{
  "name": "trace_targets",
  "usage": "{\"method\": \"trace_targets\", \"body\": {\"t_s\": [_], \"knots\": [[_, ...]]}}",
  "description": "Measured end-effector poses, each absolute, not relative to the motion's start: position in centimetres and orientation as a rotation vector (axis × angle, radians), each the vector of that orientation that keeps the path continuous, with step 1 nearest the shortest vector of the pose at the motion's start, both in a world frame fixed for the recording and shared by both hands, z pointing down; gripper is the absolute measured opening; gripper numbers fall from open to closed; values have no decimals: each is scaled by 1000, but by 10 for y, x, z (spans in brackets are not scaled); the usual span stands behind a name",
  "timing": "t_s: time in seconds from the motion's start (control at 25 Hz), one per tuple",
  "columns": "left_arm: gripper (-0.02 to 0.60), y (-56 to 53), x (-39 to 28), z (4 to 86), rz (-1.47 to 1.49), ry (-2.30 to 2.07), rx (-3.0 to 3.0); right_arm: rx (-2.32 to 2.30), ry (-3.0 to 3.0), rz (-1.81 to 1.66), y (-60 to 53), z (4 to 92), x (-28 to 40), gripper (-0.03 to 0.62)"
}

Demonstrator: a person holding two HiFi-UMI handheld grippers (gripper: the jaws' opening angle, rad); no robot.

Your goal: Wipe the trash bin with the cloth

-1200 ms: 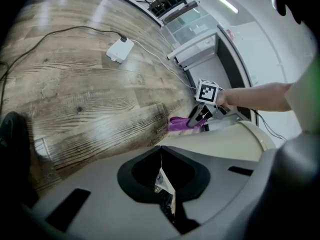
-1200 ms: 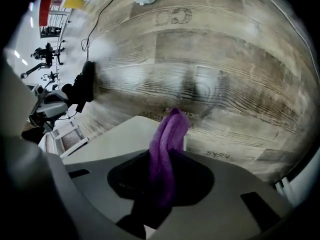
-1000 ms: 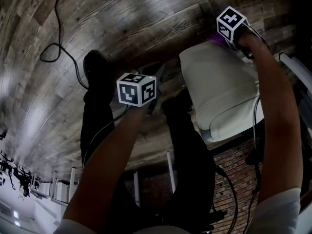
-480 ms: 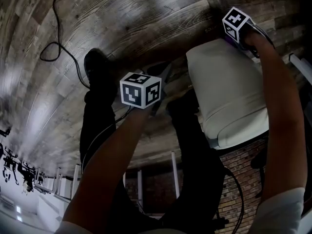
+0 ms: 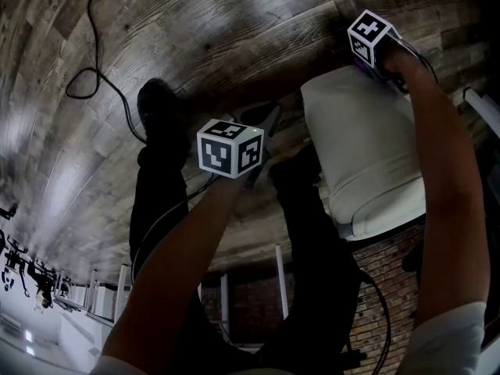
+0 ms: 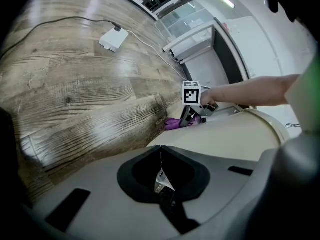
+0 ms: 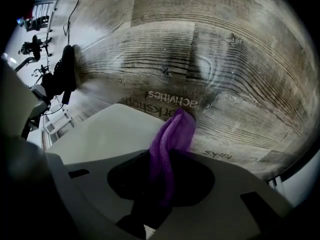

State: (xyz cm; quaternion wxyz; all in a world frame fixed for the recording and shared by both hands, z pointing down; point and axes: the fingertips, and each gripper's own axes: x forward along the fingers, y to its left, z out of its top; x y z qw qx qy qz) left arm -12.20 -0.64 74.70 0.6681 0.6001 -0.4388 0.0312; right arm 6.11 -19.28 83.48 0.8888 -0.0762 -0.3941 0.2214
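The right tool (image 7: 164, 180) has its jaws closed on a purple cloth (image 7: 175, 131). The cloth is pinched in a bunch, and its free end reaches forward out of the jaws to the far edge of the bin (image 7: 107, 134). From the left gripper view the cloth seems to lie against that edge, but I cannot tell how firmly it presses. The left tool (image 6: 161, 178) has its jaws together, and I see nothing held between them. It hangs above the floor (image 5: 195, 37), just beside the near-left side of the bin and apart from it, pointing along the pale top towards the other tool. The bin stands on the wooden floor, close beside the person's dark shoe (image 5: 293, 166) and under the right arm, with a brick wall behind it on the person's side. A black cable (image 5: 90, 69) lies on the floor, well apart to the left. I judge the cloth to be soft, light and easy to fold, so holding it by the bunch is right, with enough left free to lie flat on the surface. The bin looks like smooth plastic, probably light and a little slippery. A hard push may slide or tip it, so the left tool could steady it at the rim.
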Motion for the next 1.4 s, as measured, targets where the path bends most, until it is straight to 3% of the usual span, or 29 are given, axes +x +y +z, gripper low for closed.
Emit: {"method": "trace_targets", "body": {"t_s": [1.4], "knots": [[4,24,-172,735,36,-1003,1330,-336,-810,483,-46,839,-40,106]]}}
